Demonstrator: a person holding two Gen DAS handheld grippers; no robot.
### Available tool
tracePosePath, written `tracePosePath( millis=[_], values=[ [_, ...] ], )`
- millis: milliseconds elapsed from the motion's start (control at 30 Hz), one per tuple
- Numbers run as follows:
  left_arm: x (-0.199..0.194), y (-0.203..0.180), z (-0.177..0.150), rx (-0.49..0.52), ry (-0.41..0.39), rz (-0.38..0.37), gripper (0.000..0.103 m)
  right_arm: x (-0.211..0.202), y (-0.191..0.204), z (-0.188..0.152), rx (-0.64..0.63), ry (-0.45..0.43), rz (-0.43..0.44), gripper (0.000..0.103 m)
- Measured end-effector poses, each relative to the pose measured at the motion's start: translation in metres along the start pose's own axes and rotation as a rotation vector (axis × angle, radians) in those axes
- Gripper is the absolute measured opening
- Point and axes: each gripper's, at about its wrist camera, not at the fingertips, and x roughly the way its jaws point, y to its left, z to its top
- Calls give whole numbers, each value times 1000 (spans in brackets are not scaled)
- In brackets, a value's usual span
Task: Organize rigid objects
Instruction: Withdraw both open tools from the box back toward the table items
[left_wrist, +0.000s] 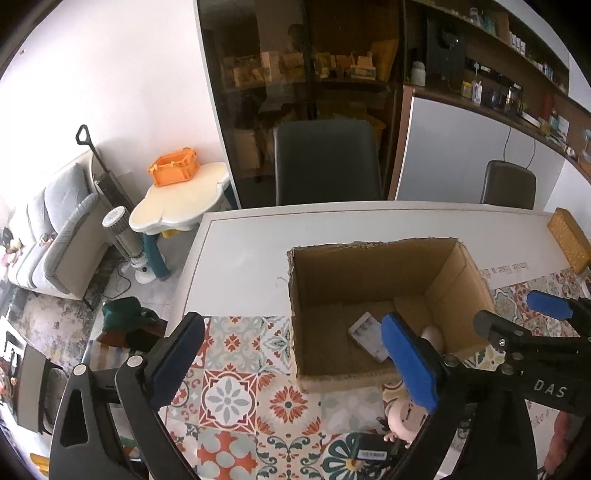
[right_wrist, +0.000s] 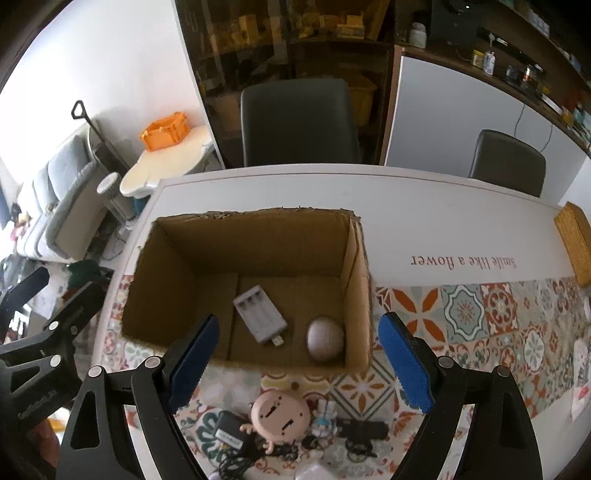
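Ahead of the right gripper: an open cardboard box (right_wrist: 255, 280) is seen on the table (right_wrist: 424, 206), its floor just beyond the fingertips.
Done so far: two things are already laid in the box, a grey battery charger (right_wrist: 259, 314) toward the left and a pale egg-shaped object (right_wrist: 325, 338) in the near right corner, well apart from each other.
Left to do: a small heap is seen just below the right gripper's fingers, outside the box's near wall: a pink cartoon figure (right_wrist: 279, 411), a black adapter (right_wrist: 229, 430) with its cord, a small light-blue item (right_wrist: 325, 417) and a dark elongated piece (right_wrist: 364, 430). The task is judged to be under half finished.
Right gripper (right_wrist: 297, 365): jaws spread wide, nothing pinched between the blue pads.
Left gripper (left_wrist: 295, 365): jaws spread wide and empty, held to the left of the box's near wall; the right gripper's arm is seen beside it.
Writing: "Smile like a flower" is printed on the table runner (right_wrist: 498, 314), upside down from the right wrist view; "DAS" is read on the right gripper's arm in the left wrist view. A white label on the adapter cannot be read.
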Motion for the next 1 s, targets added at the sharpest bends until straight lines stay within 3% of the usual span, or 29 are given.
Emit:
tracePosePath(
  millis=[567,733,1000],
  values=[
    [-70,-15,-51,18,-95,-4,102,-70,-11,-66,29,-96,25,88],
    [-82,-20,-70,23,-96,6,102,-79,-14,-82,15,-97,21,88],
    [-83,-23,-110,-7,-29,8,102,-80,-15,-112,-17,-81,23,88]
  ],
)
